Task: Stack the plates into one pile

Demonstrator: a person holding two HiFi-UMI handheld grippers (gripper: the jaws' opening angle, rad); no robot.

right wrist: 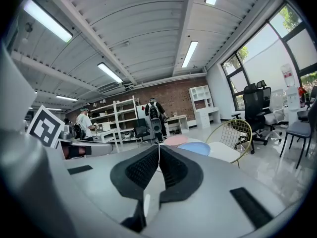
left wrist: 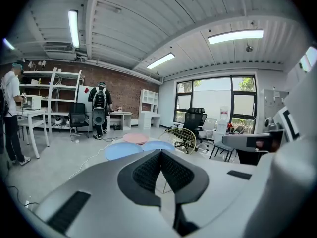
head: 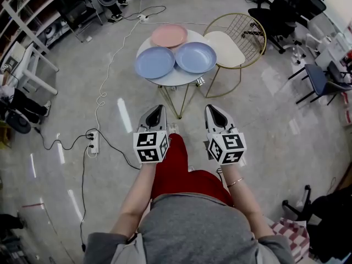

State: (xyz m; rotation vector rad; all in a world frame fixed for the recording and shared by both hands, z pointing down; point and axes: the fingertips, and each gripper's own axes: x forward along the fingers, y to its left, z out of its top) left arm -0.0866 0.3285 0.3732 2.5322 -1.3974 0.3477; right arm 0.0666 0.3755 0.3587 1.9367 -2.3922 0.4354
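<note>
Quick status from me: both tongs are clenched on nothing. My left tongs (head: pixel 158 110) have their pads pressed flat together with only air in front. My right tongs (head: pixel 213 110) are the same, pads meeting in a thin line with nothing pinched. They hang side by side over the floor on the near side of the table (head: pixel 177 78), well apart from it. Each one's long axis is aimed nose-first at the table.

The table is a small round white one on thin gold legs. All three plates sit on it, flat and open side up, spread out rather than piled. The pink plate (head: pixel 169 36) is at the table's far edge. The two blue ones take the near half: the left blue plate (head: pixel 154 62) toward the table's left side, the right blue plate (head: pixel 195 57) toward its right. Their rims are touching or as good as, can't tell which. Both also crowd right up against the pink one. They're round, so no real long axis to speak of, and the bowls just face the ceiling.

A gold wire chair (head: pixel 234 43) with a cream seat stands just beside the table's right side. Off the table's left, a white cable (head: pixel 107 76) snakes across the floor to a power strip (head: pixel 94 142). Way beyond the table, a person with a backpack (left wrist: pixel 100 108) stands at a desk by the brick wall.
</note>
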